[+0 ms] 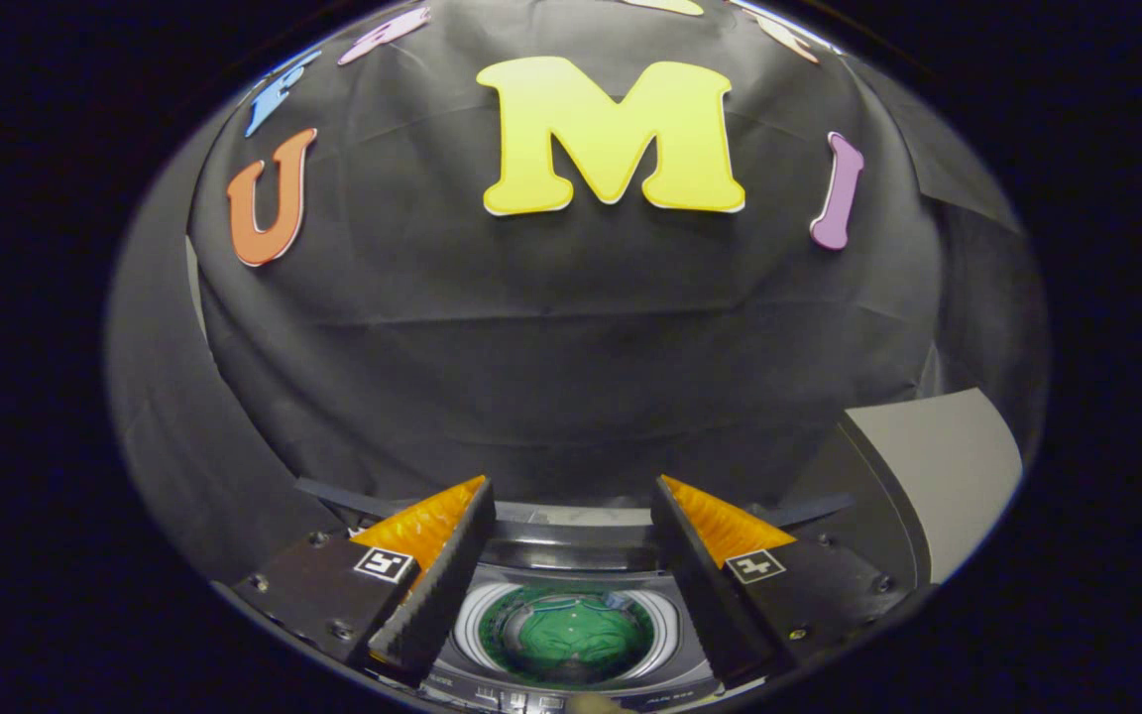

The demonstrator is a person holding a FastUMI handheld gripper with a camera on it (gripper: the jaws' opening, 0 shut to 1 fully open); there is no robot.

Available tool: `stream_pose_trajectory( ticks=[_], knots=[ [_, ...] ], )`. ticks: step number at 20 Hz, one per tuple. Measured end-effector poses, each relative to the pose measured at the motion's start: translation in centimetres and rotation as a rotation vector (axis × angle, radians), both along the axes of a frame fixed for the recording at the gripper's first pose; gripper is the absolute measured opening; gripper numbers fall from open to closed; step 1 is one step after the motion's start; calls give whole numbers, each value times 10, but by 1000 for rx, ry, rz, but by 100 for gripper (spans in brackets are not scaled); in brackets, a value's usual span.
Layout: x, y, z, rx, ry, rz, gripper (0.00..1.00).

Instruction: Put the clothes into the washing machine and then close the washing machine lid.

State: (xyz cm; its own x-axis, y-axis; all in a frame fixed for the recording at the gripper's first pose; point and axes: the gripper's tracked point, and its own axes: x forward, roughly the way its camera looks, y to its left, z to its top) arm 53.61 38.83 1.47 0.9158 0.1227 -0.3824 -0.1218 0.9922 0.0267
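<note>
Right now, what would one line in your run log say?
gripper: open, holding nothing | green cloth: inside washing machine drum, between the fingers | lid: open | next: close lid

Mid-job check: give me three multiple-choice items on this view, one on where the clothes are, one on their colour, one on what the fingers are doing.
1. Where are the clothes?
A. Inside the drum, seen between the fingers
B. Pinched by the fingers
C. Hanging on the wall

2. What colour are the clothes?
A. Red
B. Green
C. White

3. What state is the gripper in?
A. Shut on the clothes
B. Open, holding nothing
C. Shut on the lid

Answers:
1. A, the cloth lies in the round drum of the washer below.
2. B, the bundle in the drum is green.
3. B, the fingers stand wide apart with only the washer visible between them.
</note>
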Motion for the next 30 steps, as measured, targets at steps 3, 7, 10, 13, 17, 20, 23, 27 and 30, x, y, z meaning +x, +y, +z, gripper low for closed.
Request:
stream_pose_trajectory(
  ticks=[3, 7, 10, 13, 17, 20, 23, 27, 30],
  knots=[
    [-17, -2, -9, 0, 8, 1, 99],
    [-39, -4, -23, 4, 35, 4, 99],
    [-54, -9, -37, -4, 71, 11, 100],
    [-70, -18, -52, -15, 108, 8, 100],
    [-90, -29, -62, -21, 131, 12, 100],
    [-101, -34, -60, -23, 122, 22, 100],
    [-117, -37, -51, -9, 101, 38, 100],
    [-154, -51, -16, 22, 12, 80, 100],
    [-197, -79, 17, 39, -89, 126, 100]
  ],
)
